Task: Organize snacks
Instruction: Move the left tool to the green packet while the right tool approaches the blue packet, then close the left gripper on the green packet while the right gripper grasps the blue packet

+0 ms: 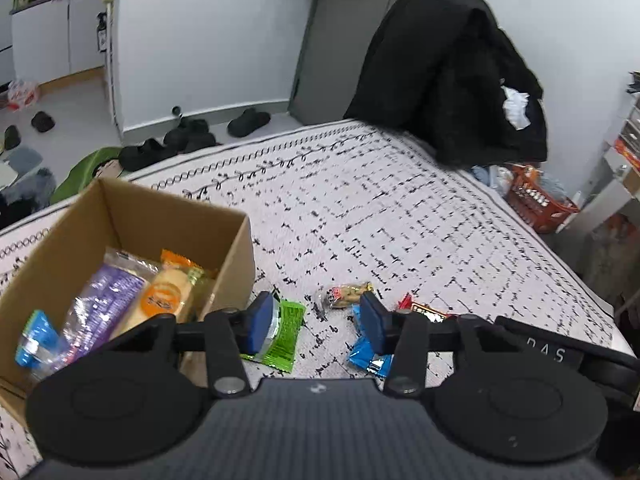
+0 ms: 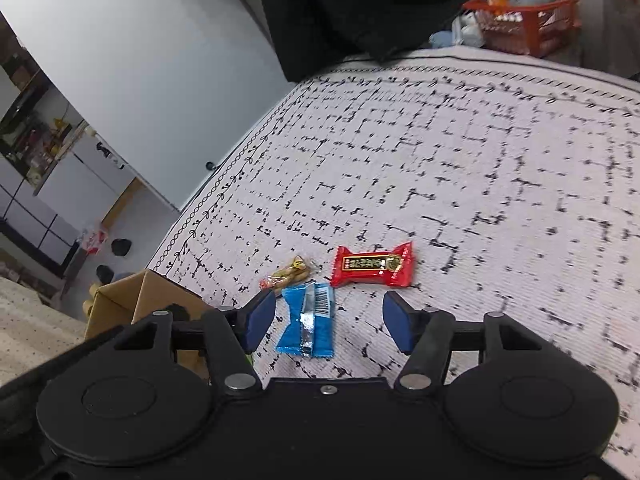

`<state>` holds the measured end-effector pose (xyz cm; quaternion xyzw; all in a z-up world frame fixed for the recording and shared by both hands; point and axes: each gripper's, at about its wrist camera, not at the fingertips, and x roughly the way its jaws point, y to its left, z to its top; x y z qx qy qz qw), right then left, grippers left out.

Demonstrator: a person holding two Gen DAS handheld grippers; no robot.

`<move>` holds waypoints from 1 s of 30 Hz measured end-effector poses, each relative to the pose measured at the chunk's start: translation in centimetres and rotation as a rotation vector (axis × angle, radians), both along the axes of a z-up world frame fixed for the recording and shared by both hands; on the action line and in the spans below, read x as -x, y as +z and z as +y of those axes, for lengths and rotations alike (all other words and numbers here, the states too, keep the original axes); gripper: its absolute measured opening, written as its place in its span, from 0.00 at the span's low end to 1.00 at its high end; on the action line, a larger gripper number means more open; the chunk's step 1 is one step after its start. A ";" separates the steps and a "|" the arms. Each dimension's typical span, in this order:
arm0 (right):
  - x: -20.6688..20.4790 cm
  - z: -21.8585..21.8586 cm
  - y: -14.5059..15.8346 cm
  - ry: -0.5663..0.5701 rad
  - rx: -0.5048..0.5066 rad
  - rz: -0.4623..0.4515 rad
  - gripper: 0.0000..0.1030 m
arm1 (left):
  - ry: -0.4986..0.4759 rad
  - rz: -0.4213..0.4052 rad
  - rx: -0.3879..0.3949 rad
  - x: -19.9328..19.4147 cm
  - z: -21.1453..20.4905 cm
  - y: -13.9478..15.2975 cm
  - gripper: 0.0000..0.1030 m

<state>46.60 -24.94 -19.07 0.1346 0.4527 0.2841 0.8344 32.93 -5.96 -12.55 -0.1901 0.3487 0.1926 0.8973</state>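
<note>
A cardboard box (image 1: 236, 240) stands on the patterned bed cover at the left and holds a purple packet (image 1: 100, 300), an orange-labelled packet (image 1: 164, 300) and a blue packet (image 1: 34, 336). My left gripper (image 1: 318, 326) is open and empty above the cover, with a green packet (image 1: 286, 332) beside its left finger and a blue packet (image 1: 368, 354) by its right. My right gripper (image 2: 328, 326) is open and empty over the same blue packet (image 2: 310, 324). A red packet (image 2: 374, 266) and a small clear peanut packet (image 2: 286, 274) lie just beyond.
A black coat (image 1: 452, 76) hangs over the bed's far edge. An orange basket (image 1: 536, 200) sits on the floor at the right. Slippers (image 1: 248, 122) lie on the floor beyond the bed. A black strap (image 1: 552, 350) lies by my left gripper's right side.
</note>
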 end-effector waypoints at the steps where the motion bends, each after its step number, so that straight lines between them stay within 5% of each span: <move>1: -0.2 0.1 -0.3 0.004 -0.005 0.003 0.55 | 0.006 0.003 -0.004 -0.3 -0.2 -0.3 0.45; 8: -1.7 0.7 -2.7 0.037 -0.040 0.055 0.47 | 0.040 0.020 -0.026 -1.5 -0.7 -2.9 0.45; 30: -2.2 2.0 -4.3 0.069 -0.044 0.081 0.46 | 0.084 0.024 -0.094 -2.4 -0.4 -7.2 0.46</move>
